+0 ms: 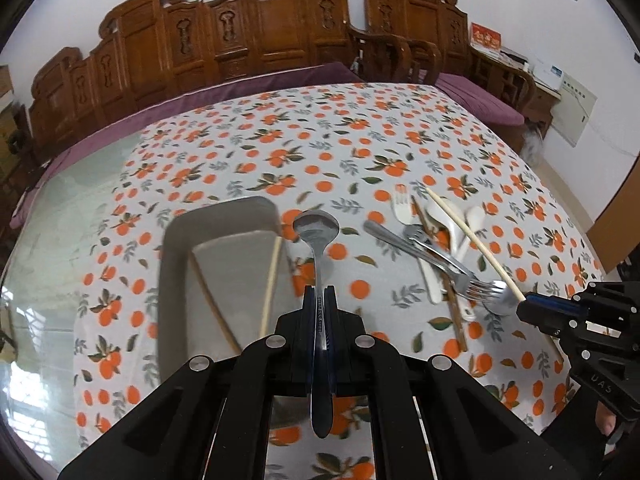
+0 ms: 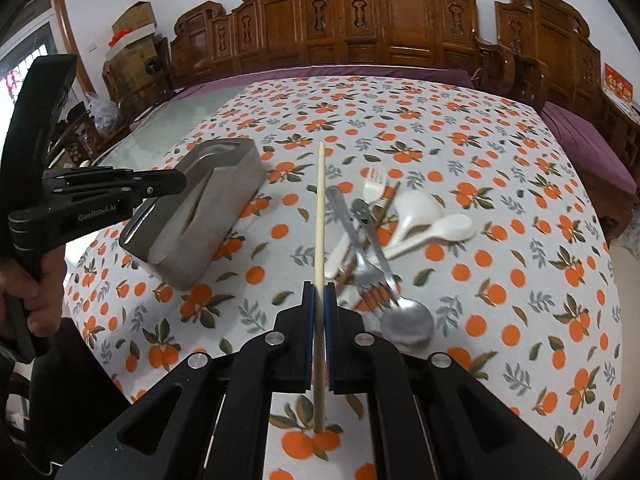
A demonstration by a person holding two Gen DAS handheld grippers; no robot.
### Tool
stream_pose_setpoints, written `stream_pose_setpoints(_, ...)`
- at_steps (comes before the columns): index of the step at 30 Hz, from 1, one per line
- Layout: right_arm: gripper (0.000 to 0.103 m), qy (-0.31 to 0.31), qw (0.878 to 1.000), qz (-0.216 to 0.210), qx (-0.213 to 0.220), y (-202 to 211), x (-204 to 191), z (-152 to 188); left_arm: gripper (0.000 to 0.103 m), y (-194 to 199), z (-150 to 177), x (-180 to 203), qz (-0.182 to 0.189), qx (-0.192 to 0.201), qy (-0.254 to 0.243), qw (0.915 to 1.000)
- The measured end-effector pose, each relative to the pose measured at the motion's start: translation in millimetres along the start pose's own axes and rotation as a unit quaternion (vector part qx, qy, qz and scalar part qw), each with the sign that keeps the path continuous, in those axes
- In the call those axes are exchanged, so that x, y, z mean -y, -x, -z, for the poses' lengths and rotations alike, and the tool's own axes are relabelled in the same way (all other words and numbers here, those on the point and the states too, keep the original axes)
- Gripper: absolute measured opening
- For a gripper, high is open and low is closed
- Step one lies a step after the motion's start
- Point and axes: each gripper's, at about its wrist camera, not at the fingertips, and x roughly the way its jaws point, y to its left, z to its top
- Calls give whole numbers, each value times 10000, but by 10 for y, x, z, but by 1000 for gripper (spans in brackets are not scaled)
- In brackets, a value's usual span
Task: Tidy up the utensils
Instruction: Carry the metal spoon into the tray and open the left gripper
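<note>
My left gripper [image 1: 319,292] is shut on a metal spoon [image 1: 316,226], its bowl pointing away, just right of the grey metal tray [image 1: 176,264]. Inside the tray lie a pale chopstick [image 1: 271,284] and a brown chopstick [image 1: 212,304]. My right gripper [image 2: 319,290] is shut on a pale chopstick [image 2: 320,208] that points away over the cloth. That gripper [image 1: 524,304] and its chopstick [image 1: 472,236] also show at the right of the left wrist view. A pile of utensils [image 2: 372,240] lies to the right: metal forks, a metal spoon [image 2: 408,320], white plastic spoons [image 2: 440,228], a white fork.
The table carries an orange-print cloth [image 2: 500,184], with bare glass [image 1: 72,208] at its left. Carved wooden chairs [image 1: 248,36] line the far side. A person's hand [image 2: 24,280] holds the left gripper's handle. Cardboard boxes [image 2: 136,24] stand at the back left.
</note>
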Motion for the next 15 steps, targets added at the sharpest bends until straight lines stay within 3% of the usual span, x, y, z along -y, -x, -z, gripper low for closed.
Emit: stream_pose_setpoints(15, 6, 241, 9995, -211, -48, -245, -443, -330, 4, -181, 67, -652, -270, -194, 392, 9987)
